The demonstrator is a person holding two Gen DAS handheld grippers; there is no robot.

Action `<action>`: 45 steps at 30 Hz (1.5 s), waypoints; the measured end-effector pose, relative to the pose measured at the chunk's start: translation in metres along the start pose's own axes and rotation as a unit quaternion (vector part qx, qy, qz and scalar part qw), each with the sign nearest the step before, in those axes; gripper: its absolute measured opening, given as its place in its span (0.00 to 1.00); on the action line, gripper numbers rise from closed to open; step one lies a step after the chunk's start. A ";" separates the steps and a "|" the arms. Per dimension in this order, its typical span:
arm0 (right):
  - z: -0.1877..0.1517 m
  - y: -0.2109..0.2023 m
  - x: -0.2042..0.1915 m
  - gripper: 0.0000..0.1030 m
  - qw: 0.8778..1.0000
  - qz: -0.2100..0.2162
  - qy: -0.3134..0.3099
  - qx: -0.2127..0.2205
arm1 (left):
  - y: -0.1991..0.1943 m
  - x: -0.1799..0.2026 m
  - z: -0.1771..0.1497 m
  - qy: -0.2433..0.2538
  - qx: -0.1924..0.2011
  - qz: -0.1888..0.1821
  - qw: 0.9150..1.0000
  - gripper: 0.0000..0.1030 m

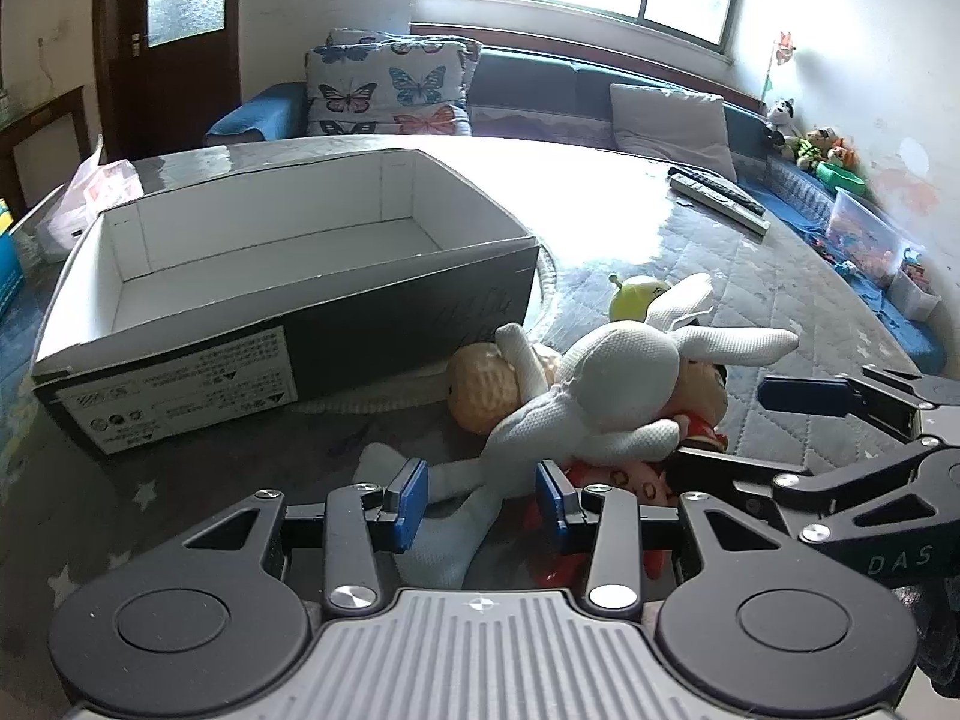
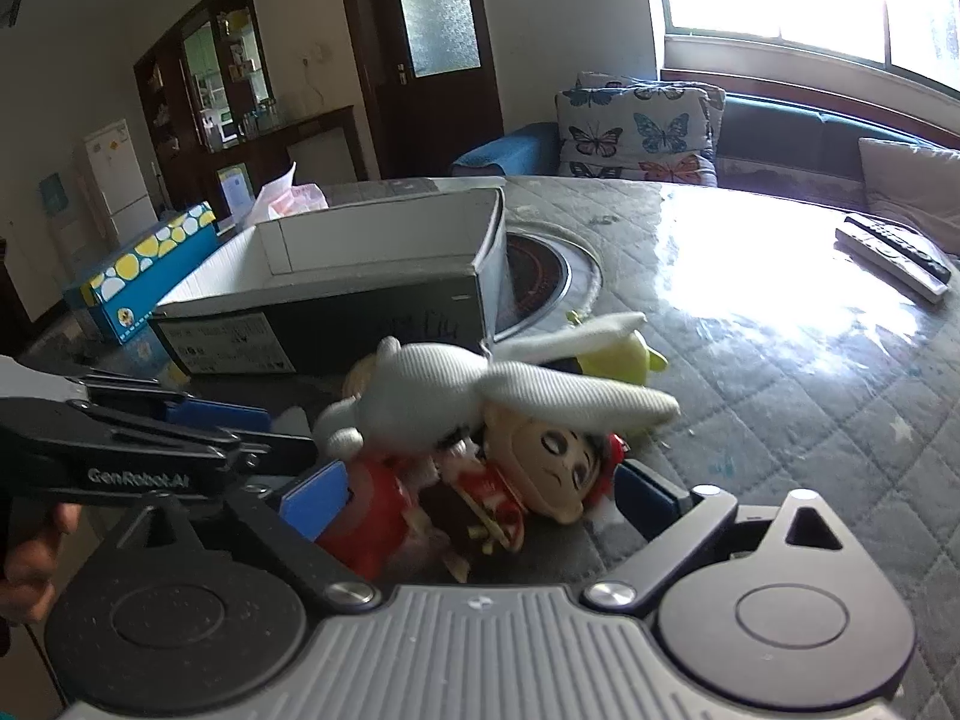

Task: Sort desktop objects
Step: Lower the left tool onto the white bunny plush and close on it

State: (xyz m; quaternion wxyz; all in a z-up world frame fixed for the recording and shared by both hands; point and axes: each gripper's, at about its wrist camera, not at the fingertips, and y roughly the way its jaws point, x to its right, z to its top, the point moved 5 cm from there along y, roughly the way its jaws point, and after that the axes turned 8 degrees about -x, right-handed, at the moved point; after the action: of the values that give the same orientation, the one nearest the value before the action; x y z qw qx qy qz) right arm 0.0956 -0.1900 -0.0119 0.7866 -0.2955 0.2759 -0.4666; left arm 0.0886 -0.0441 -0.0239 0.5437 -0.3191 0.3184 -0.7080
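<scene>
We see a heap of soft toys on the quilted bench [image 1: 780,300], just in front of an open black shoebox [image 1: 288,276] with a white, empty inside. On top lies a white plush rabbit [image 1: 606,384], its long ears stretched out to the side. Under it are a doll in a red dress [image 2: 528,480] with a beige face, a tan knitted toy [image 1: 480,384] against the box, and a yellow-green plush [image 2: 624,354] behind the heap.

The left claw [image 1: 480,501] stands spread, its blue pads on either side of the rabbit's pale leg without clearly pressing it. The right claw [image 2: 480,495] is spread wide around the red doll, a pad on each side and none pinching.

Writing we can read: "GenRobot.AI" on the left claw's arm in the right wrist view, and "DAS" on the right claw's arm in the left wrist view. The white label [image 1: 186,396] on the shoebox end carries small print and symbols too fine to read. Far off on the bench lie remote controls [image 1: 720,198].
</scene>
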 end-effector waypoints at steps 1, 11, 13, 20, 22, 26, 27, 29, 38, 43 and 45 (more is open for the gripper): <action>0.002 0.000 0.000 0.93 1.000 0.002 -0.002 0.000 | 0.001 0.000 0.001 0.001 0.000 -0.005 1.000 0.41; 0.020 0.009 -0.002 0.84 1.000 0.024 -0.002 0.004 | 0.015 -0.007 0.007 0.001 -0.016 -0.073 0.997 0.35; 0.024 0.009 -0.001 0.80 1.000 0.025 -0.002 0.007 | 0.018 -0.009 0.006 -0.003 -0.022 -0.088 0.996 0.33; 0.033 0.011 -0.008 0.63 0.999 0.037 -0.013 0.012 | 0.011 -0.005 0.015 0.014 -0.002 -0.082 0.997 0.32; 0.034 0.012 -0.007 0.59 0.999 0.044 -0.010 0.011 | 0.013 -0.003 0.017 0.027 0.001 -0.074 0.997 0.32; 0.036 0.011 -0.005 0.56 0.998 0.055 -0.005 0.009 | 0.020 0.000 0.017 0.050 -0.001 -0.073 0.996 0.34; 0.036 0.011 -0.004 0.56 0.998 0.060 -0.003 0.009 | 0.022 -0.002 0.016 0.050 -0.003 -0.075 0.996 0.34; 0.036 0.011 -0.001 0.56 0.998 0.059 0.001 0.008 | 0.024 -0.004 0.014 0.047 -0.007 -0.081 0.996 0.35; 0.048 -0.005 -0.003 0.56 0.999 0.036 -0.021 0.029 | 0.034 -0.006 0.010 0.049 -0.015 -0.088 0.995 0.37; 0.051 -0.003 -0.008 0.56 0.998 0.038 -0.041 0.019 | 0.038 -0.009 0.010 0.044 -0.016 -0.093 0.995 0.39; 0.051 0.001 -0.014 0.56 0.997 0.039 -0.058 0.012 | 0.037 -0.006 0.009 0.064 -0.014 -0.090 0.994 0.38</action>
State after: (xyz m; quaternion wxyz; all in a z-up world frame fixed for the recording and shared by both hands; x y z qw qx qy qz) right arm 0.1271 -0.1663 0.0240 0.8225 -0.3015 0.2359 -0.4207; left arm 0.1177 -0.0464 -0.0491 0.4520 -0.3083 0.3324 -0.7682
